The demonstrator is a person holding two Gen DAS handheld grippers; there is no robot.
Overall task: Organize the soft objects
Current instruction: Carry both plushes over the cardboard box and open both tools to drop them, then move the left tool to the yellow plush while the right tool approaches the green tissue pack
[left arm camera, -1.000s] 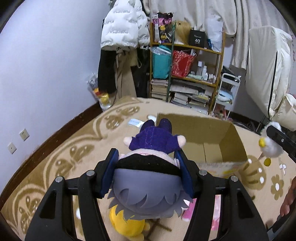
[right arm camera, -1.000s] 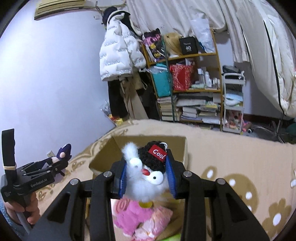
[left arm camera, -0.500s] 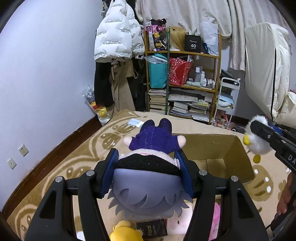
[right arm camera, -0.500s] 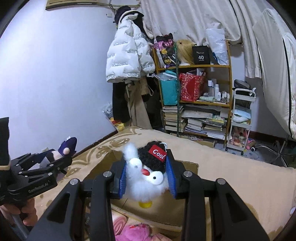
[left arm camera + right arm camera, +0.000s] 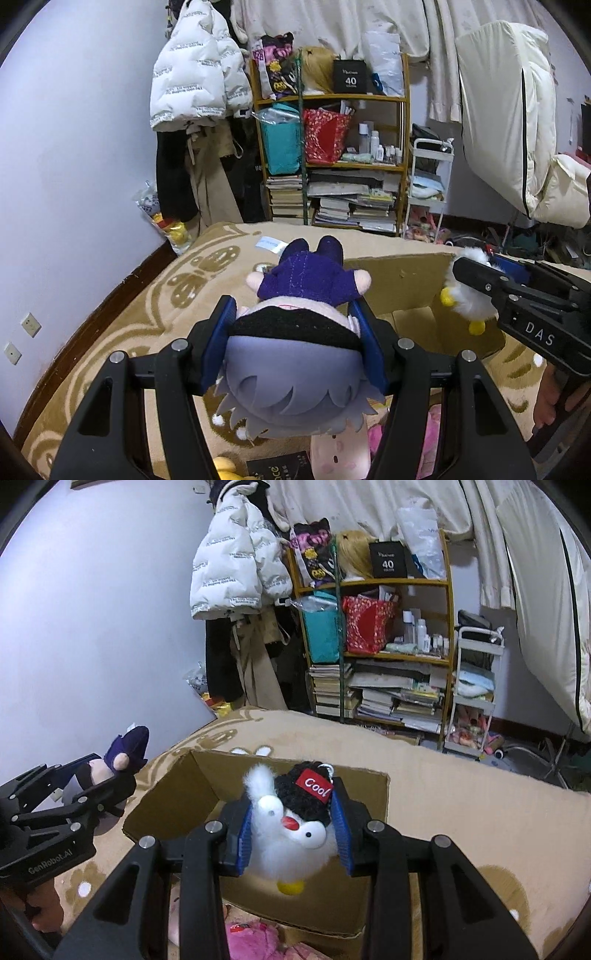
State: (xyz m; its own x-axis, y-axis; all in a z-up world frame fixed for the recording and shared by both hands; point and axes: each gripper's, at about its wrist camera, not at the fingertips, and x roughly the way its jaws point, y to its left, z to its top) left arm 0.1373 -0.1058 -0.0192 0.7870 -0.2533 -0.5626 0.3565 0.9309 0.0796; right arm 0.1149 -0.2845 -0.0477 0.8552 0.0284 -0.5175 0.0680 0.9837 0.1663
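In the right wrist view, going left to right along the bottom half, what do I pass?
Left tongs holding the purple doll → cardboard box → white bird plush in the right tongs → tan rug.

The cardboard box (image 5: 177, 794) is standing open at the top, its interior lying bare and unobstructed, with the upright walls bounding entry on every side. The left gripper (image 5: 295, 339), carrying a grey-haired doll (image 5: 295, 387), and the right gripper (image 5: 291, 827), carrying a white penguin plush (image 5: 291, 834), are crowding the space near the box's opening, each standing near the other's path. The beige patterned blanket (image 5: 147, 314) left of the box is lying clear, while pink plush toys (image 5: 255, 938) are occupying the ground on the box's near side.
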